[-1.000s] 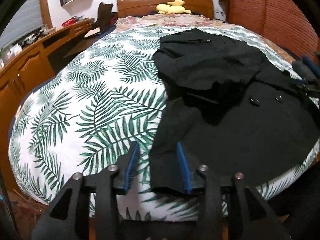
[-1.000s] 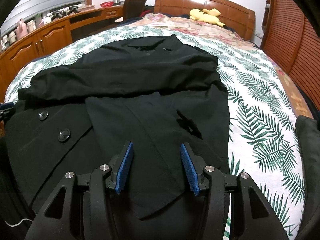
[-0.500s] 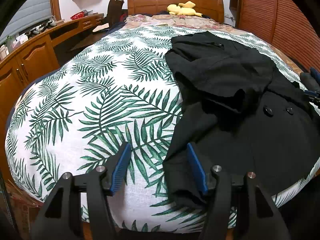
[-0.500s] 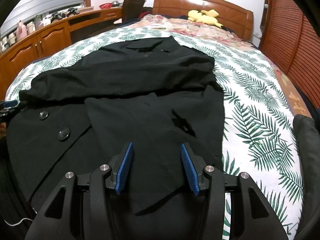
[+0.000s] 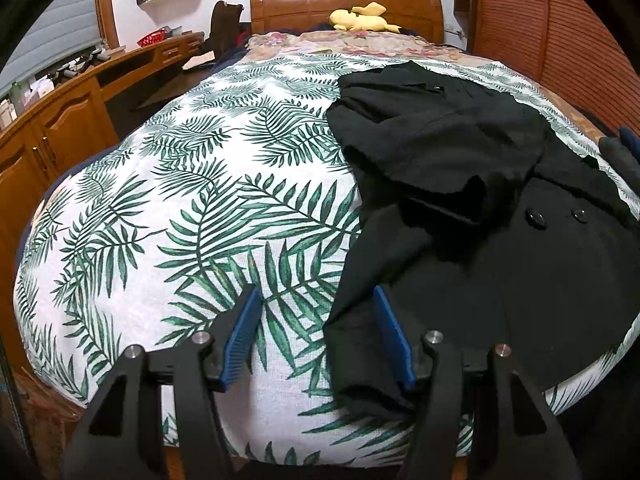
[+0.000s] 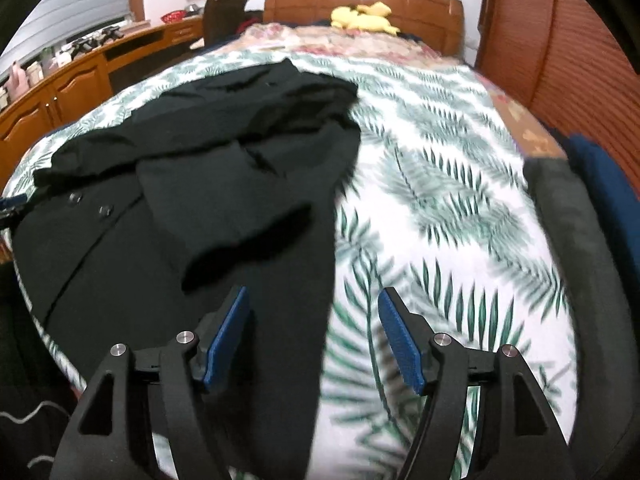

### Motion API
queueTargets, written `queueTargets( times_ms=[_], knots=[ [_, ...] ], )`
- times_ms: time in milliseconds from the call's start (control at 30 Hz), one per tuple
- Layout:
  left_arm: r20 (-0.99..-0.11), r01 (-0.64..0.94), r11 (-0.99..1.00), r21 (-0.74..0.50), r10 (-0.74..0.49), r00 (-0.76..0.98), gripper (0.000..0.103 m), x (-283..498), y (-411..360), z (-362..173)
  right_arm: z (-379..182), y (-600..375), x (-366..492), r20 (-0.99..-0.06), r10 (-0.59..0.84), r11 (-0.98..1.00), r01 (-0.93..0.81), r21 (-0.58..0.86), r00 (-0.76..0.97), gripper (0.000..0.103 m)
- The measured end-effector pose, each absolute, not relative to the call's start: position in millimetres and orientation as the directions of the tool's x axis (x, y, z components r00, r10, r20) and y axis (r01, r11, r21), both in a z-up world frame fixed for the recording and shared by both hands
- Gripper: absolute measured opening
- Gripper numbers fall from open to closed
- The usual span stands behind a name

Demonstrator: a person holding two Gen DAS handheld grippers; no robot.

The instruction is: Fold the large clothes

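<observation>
A large black coat [image 5: 460, 200] with buttons lies spread on the bed's leaf-print cover [image 5: 200, 208], its sleeves folded across the body. My left gripper [image 5: 316, 328] is open above the coat's lower left corner at the bed's foot edge. In the right wrist view the coat [image 6: 208, 184] lies to the left. My right gripper [image 6: 314, 328] is open over the coat's lower right edge and the leaf-print cover [image 6: 440, 184]. Both grippers hold nothing.
A wooden headboard [image 5: 344, 4] and a yellow plush toy [image 5: 360, 18] are at the far end. Wooden cabinets [image 5: 52, 128] run along the left. A slatted wooden wardrobe [image 5: 560, 40] stands at the right. Dark folded cloth [image 6: 580, 248] lies at the bed's right edge.
Both grippers have opened wider. My left gripper shifted left off the coat's corner. My right gripper swung right toward the coat's right edge; that view is blurred.
</observation>
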State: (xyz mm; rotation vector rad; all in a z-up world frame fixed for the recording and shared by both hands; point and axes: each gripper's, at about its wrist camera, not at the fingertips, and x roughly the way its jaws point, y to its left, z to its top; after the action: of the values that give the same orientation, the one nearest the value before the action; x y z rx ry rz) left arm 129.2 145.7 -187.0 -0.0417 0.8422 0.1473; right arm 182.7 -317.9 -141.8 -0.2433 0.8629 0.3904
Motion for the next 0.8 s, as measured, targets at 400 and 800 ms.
queueTargets(
  times_ms=[400, 800],
  knots=[
    [-0.757, -0.086, 0.996, -0.01, 0.049, 0.652, 0.058, 124.6, 141.9, -182.4, -159.4, -314.2, 160.3, -0.788, 0.316, 0.887, -0.459, 0.047, 0.529, 0.057],
    [-0.735, 0.095, 0.993, -0.07, -0.116, 0.668, 0.003, 99.9, 131.6, -170.5, -129.4, -290.5, 148.3, -0.733, 0.343, 0.903, -0.422, 0.084, 0.588, 0.005]
  ],
)
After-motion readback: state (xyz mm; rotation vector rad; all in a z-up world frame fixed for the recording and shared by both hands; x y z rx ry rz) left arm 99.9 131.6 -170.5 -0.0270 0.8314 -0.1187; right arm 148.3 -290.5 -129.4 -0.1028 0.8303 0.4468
